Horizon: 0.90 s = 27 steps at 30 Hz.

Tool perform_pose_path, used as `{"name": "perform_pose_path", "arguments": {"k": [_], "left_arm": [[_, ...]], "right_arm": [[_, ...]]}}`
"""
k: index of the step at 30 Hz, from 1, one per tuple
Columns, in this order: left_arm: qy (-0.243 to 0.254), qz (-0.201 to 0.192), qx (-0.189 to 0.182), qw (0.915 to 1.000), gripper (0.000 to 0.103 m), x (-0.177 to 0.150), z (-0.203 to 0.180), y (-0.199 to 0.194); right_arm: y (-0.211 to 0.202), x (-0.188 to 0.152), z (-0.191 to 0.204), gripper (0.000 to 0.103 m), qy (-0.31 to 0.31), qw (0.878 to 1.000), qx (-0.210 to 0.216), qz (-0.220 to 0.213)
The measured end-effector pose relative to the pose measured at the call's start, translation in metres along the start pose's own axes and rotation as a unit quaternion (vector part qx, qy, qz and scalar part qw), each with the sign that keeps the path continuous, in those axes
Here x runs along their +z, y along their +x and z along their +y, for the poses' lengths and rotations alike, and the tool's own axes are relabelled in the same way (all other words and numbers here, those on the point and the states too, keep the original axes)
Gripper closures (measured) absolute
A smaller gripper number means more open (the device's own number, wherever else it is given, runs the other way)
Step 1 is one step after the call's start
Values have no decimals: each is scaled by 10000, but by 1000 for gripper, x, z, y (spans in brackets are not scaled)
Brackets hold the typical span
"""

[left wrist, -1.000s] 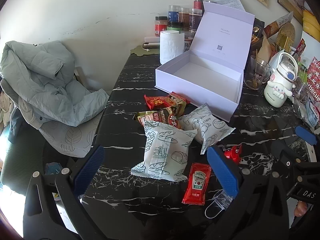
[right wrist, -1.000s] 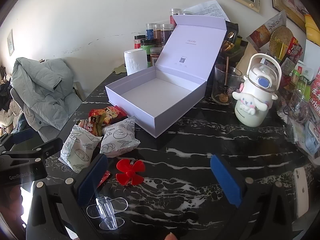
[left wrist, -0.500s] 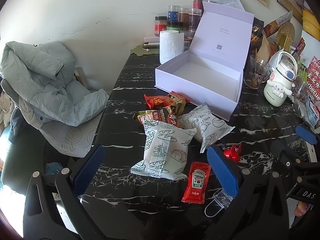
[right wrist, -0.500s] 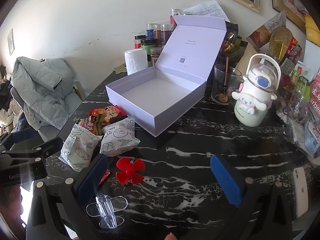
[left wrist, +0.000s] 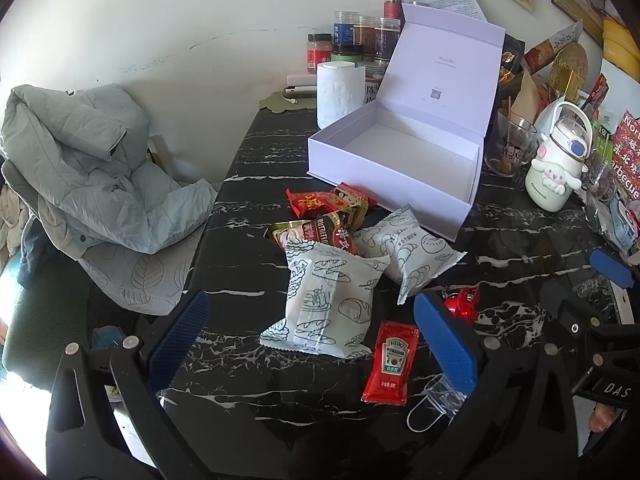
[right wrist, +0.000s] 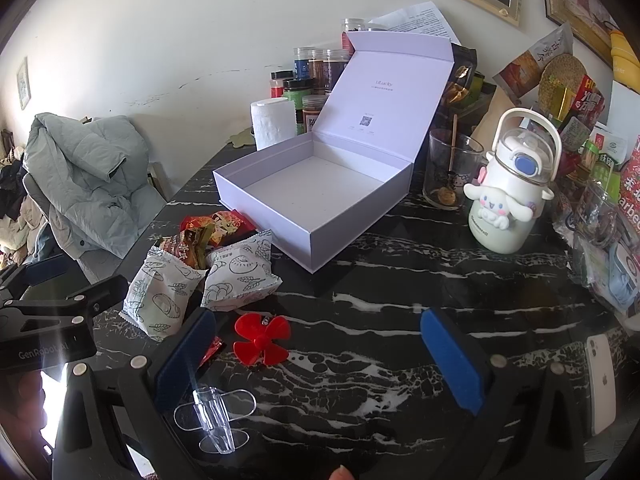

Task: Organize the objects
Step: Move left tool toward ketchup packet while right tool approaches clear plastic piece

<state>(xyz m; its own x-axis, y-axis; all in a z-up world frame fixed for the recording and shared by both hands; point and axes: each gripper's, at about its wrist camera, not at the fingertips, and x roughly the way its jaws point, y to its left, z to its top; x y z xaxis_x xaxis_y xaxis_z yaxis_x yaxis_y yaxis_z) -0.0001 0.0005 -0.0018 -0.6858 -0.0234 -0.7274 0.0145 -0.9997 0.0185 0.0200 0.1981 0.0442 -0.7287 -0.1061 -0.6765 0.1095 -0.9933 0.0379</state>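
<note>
Nothing is packed yet as I read it: the box [right wrist: 320, 196] sits empty, snack packets [left wrist: 332, 304] and ketchup sachet [left wrist: 390, 362] lie on the counter [right wrist: 400, 300], and both grippers' jaws, left gripper [left wrist: 312, 344] and right gripper [right wrist: 320, 360], are spread wide, holding nothing.

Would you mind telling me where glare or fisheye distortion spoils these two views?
Left wrist view: sunlight blows out the lower left corner beside the left gripper, and the wall bends near the rim. Right wrist view: a bright streak crosses the clear plastic piece; the white phone at the right edge looks stretched.
</note>
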Motion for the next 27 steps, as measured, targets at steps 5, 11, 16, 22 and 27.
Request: {"name": "perform_pose_path", "arguments": {"k": [5, 11, 16, 22, 27], "left_arm": [[11, 12, -10, 10000, 0, -4, -2, -4], [39, 7, -4, 10000, 0, -8, -3, -6], [28, 47, -27, 10000, 0, -16, -3, -9], [13, 133, -40, 9999, 0, -27, -2, -10], [7, 267, -25, 9996, 0, -39, 1, -8]], "right_arm": [[-1, 0, 0, 0, -3, 10000, 7, 7], [-8, -9, 3, 0, -18, 10000, 23, 18], [-11, -16, 4, 0, -36, 10000, 27, 57], [-12, -27, 6, 0, -56, 9999, 59, 145], [-9, -41, 10, 0, -75, 9994, 172, 296]]}}
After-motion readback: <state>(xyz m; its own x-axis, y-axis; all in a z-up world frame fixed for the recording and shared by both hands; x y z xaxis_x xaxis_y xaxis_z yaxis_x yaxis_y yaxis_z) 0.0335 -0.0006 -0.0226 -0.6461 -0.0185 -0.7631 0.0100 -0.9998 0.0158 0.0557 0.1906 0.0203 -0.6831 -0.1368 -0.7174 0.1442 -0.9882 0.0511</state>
